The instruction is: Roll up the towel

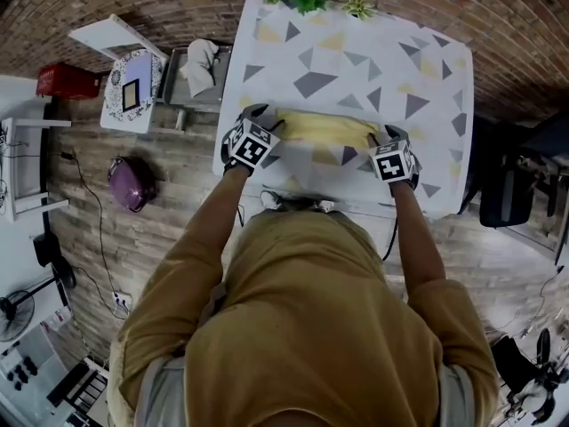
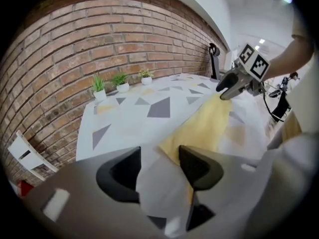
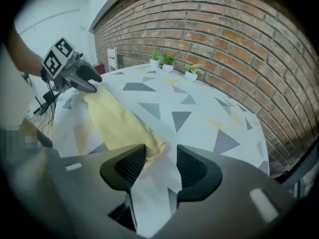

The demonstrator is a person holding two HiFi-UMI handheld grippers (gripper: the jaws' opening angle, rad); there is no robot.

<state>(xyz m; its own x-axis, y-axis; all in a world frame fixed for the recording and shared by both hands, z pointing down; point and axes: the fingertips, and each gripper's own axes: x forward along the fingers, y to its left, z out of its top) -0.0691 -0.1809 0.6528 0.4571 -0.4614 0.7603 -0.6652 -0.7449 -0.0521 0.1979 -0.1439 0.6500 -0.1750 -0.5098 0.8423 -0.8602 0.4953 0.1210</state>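
My left gripper (image 2: 159, 169) and right gripper (image 3: 160, 169), both released, flank the ends of the towel (image 1: 327, 130), which looks nearly rolled.

Soft even indoor light; fisheye warp, dark vignetted corners; close fingers (image 2: 119, 176) out of focus.

From above, your left hand-held gripper (image 1: 258, 124) and right hand-held gripper (image 1: 389, 140) cover both ends of the towel (image 1: 324, 129). Your torso (image 1: 302, 327) hides the near edge of the desk (image 1: 356, 69).
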